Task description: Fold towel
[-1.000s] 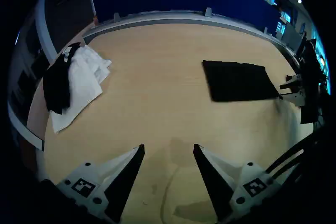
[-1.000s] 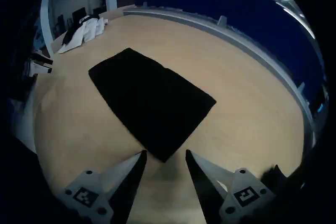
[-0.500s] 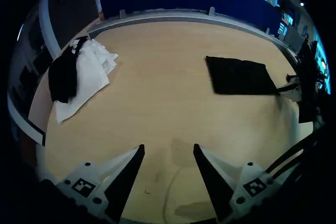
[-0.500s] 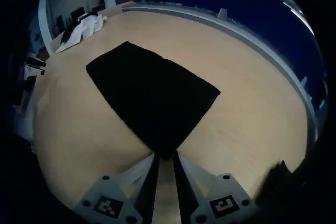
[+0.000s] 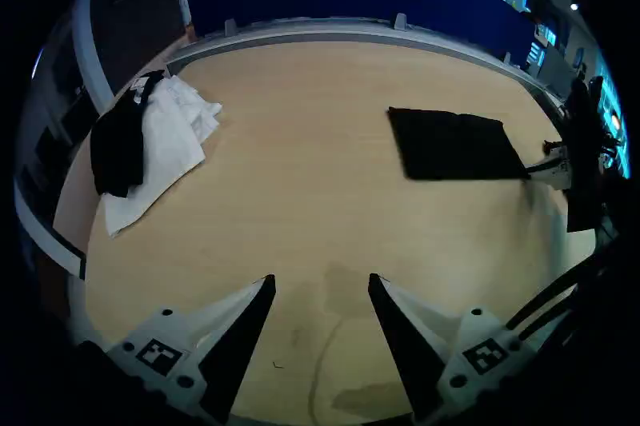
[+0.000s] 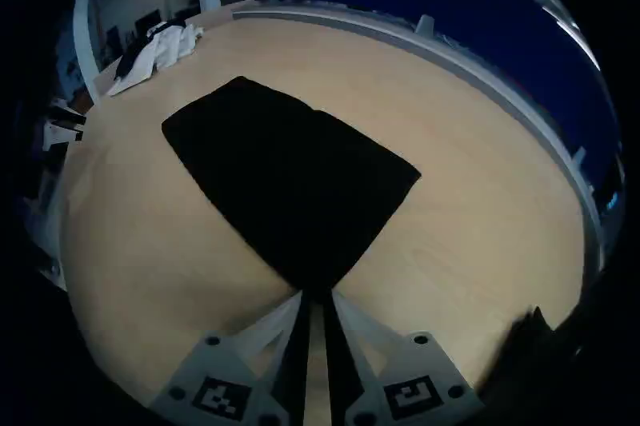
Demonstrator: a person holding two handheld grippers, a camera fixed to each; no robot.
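Between the jaws of the right gripper, pinched narrow: near corner of the black towel, otherwise lying flat on the table. Well ahead and right of the left gripper, jaws wide and empty. No fold made yet; seemingly just the first grasp, all folding left.

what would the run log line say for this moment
step: grasp | right tongs: shut on near corner of black towel | left tongs: open over bare table | black towel: flat on table
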